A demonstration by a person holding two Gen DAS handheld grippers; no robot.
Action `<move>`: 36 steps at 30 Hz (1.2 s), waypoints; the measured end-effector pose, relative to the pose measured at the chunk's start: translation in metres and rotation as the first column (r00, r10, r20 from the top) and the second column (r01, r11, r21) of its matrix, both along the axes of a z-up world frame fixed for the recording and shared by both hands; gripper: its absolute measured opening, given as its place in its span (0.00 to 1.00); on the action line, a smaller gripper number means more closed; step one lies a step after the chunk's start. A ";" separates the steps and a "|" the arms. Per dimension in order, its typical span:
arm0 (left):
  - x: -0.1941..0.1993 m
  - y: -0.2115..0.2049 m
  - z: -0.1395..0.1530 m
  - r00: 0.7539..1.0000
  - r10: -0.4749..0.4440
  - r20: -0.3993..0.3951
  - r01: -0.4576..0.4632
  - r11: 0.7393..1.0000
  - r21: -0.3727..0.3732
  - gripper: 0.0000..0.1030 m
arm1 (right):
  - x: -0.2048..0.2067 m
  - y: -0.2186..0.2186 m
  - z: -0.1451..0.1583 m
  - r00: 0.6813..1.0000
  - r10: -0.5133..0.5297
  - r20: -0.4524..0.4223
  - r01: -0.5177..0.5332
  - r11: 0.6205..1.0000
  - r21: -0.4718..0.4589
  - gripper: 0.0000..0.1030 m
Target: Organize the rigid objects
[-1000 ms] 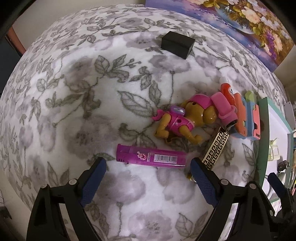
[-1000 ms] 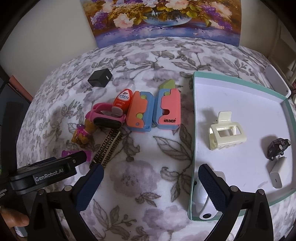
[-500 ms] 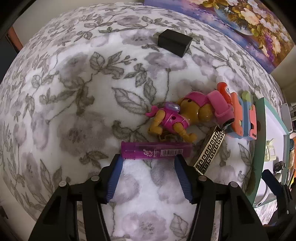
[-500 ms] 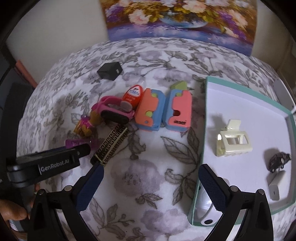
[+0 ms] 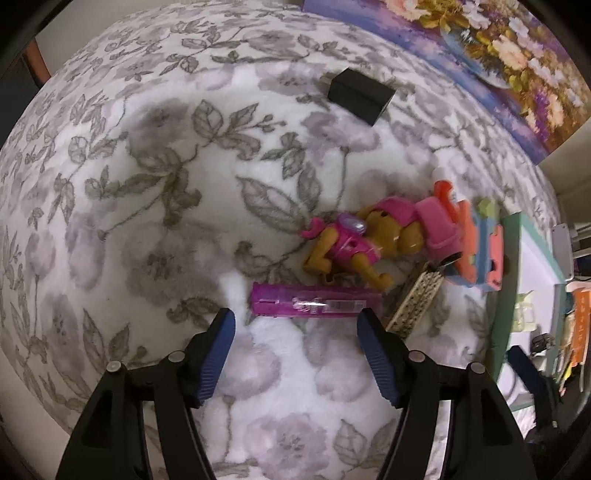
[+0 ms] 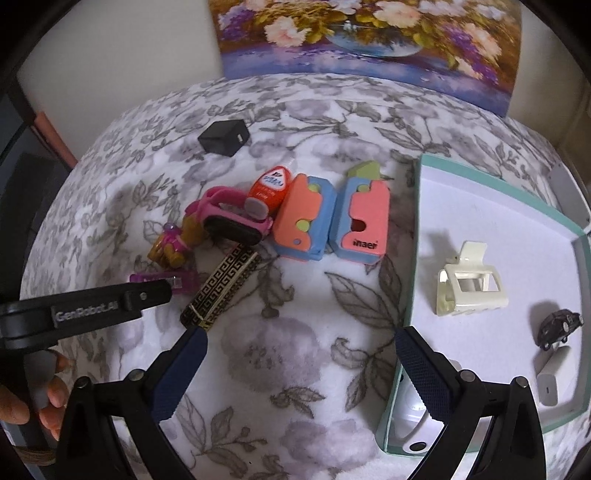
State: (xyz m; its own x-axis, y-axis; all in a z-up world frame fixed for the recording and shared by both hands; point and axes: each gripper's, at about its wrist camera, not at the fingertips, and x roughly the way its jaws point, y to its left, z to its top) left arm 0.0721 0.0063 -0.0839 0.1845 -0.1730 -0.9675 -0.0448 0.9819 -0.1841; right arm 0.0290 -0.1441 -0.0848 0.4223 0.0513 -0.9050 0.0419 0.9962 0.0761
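Lighter (image 5: 314, 304) just beyond opening left tool (image 5: 295, 334).

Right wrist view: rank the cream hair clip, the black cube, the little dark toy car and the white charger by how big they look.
1. Cream hair clip, clearly largest.
2. Black cube, though it lies farthest back, so its true size is unsure.
3. White charger and dark toy car look about alike; not ranked against each other.

A home: floral blanket (image 6: 295, 354), flower painting (image 6: 369, 33), toys.
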 end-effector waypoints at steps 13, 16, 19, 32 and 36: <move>0.008 -0.017 -0.006 0.999 -0.029 0.045 0.026 0.998 0.059 0.81 | -0.001 -0.004 0.002 1.000 -0.003 0.006 0.003 1.000 0.018 1.00; 0.007 -0.021 -0.009 0.999 -0.028 0.040 0.024 0.995 0.100 0.81 | -0.001 -0.007 0.002 1.000 -0.007 0.006 0.006 1.000 0.023 1.00; 0.003 -0.027 -0.015 0.999 -0.050 0.016 0.048 0.992 0.119 0.81 | -0.001 -0.009 0.001 1.000 -0.013 0.004 0.013 0.999 0.030 1.00; 0.004 -0.015 -0.017 1.000 -0.018 -0.001 0.018 0.981 0.193 0.81 | 0.001 -0.013 0.002 1.000 -0.023 0.002 0.023 0.999 0.044 1.00; 0.007 0.002 -0.012 1.000 0.028 -0.002 -0.028 0.993 0.115 0.81 | 0.001 -0.011 0.002 1.000 -0.021 0.000 0.021 0.999 0.048 1.00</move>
